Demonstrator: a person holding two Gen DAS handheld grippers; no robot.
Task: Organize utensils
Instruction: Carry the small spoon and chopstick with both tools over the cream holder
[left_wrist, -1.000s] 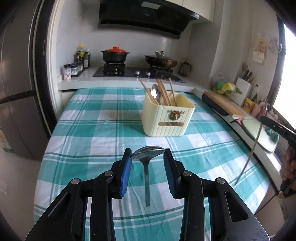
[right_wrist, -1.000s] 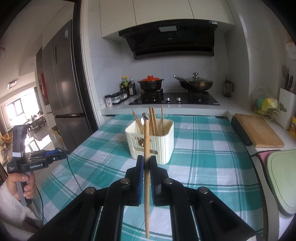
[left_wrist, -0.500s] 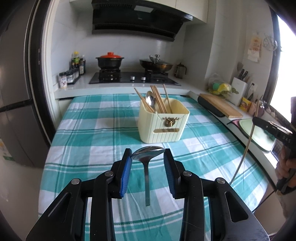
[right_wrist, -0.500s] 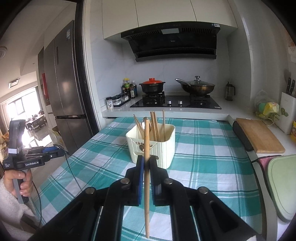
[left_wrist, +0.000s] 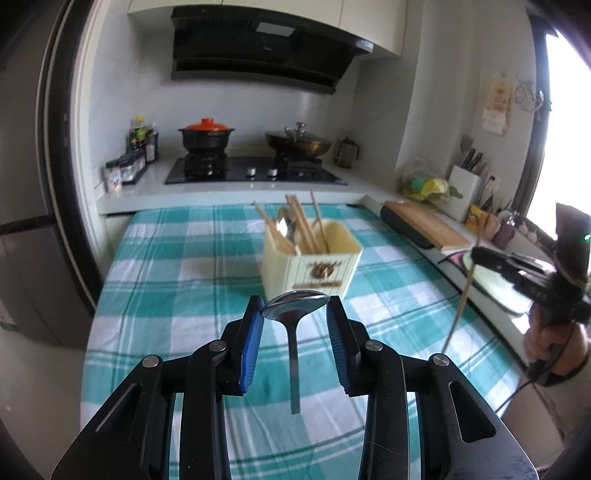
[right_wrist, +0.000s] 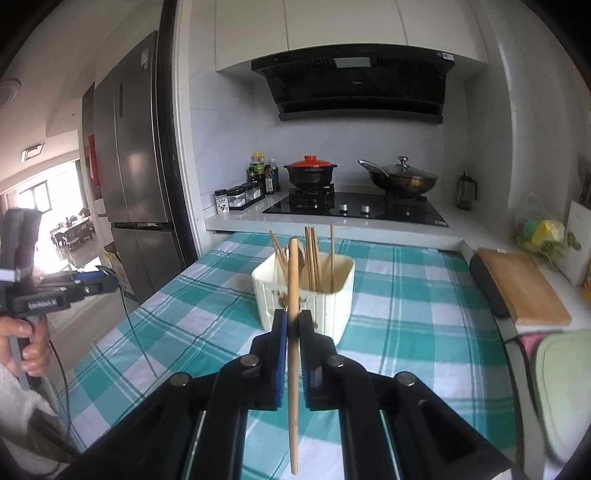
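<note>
The checked surface (left_wrist: 177, 280) carries a cream utensil holder (left_wrist: 314, 267) with chopsticks and a spoon standing in it. Above the cloth, short of the holder, the left claw (left_wrist: 295, 314) pinches a metal spoon (left_wrist: 293, 314) by its bowl, handle hanging down. The right claw (right_wrist: 291, 332) is pressed onto an upright wooden chopstick (right_wrist: 293, 350).

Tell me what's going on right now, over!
Left gripper clamps spoon by its bowl. Right gripper pinches chopstick upright. Cream holder ahead on the checked table. Nothing in the way.
</note>
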